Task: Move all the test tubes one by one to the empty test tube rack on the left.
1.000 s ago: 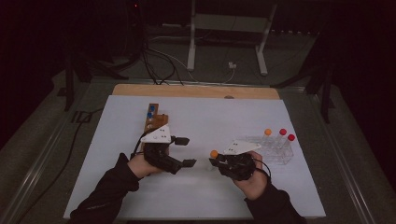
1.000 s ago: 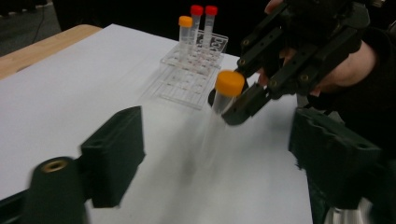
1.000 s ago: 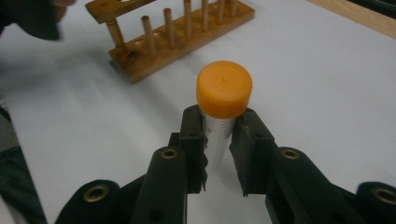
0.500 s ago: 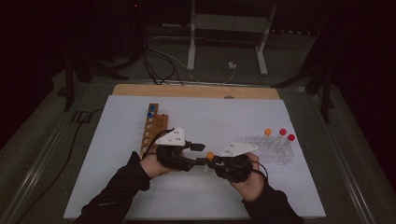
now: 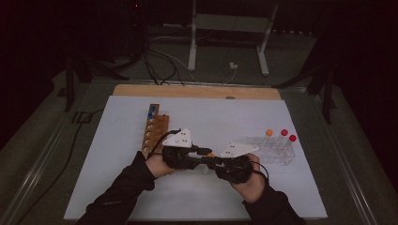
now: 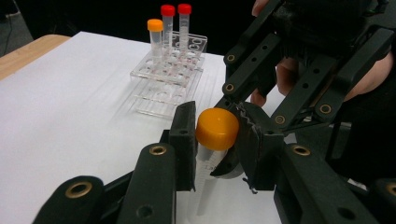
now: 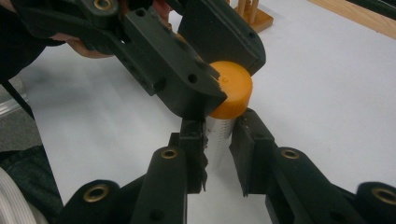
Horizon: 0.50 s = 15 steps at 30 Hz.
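Grippers, left [image 6: 215, 140] and right [image 7: 219, 140], both clamp one orange-capped tube [image 6: 217, 128]; three tubes [image 5: 280, 136] stand racked.

L gripper [image 5: 199, 157] & R gripper [image 5: 217, 162] are seen tip to tip at table centre, an orange-capped tube [image 5: 210, 155] between them. L jaws were just closing. Wooden rack [image 5: 155, 132] lies left, clear rack [image 5: 272, 151] right.
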Tool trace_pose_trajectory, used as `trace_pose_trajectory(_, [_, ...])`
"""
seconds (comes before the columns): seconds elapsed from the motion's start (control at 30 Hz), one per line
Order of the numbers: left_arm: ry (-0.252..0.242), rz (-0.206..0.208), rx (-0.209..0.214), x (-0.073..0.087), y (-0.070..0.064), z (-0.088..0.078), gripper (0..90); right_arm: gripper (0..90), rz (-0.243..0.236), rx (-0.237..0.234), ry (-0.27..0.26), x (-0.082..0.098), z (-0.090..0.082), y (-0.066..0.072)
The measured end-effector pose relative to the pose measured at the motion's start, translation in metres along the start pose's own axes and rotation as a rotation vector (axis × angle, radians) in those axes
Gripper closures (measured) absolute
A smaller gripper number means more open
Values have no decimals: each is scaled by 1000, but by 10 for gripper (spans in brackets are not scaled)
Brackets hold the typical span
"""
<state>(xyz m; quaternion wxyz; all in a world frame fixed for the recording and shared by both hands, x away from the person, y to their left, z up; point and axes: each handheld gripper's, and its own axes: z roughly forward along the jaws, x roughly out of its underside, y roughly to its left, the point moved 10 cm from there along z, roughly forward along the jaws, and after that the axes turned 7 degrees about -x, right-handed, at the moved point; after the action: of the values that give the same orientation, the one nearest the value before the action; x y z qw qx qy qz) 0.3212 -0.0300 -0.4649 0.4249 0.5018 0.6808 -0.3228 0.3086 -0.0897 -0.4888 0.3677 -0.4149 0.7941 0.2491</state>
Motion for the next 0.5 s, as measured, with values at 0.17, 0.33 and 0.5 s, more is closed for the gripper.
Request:
trace_pose_trajectory(0.17, [1, 24, -14, 0, 1, 0, 709, 744, 6, -4, -6, 0, 0, 0])
trace_pose_trajectory(0.33, [-7, 21, -29, -3, 4, -2, 712, 696, 14, 7, -27, -2, -1, -2])
trace_pose_trajectory(0.5, [-16, 7, -64, -6, 14, -11, 712, 497, 40, 16, -63, -4, -6, -6])
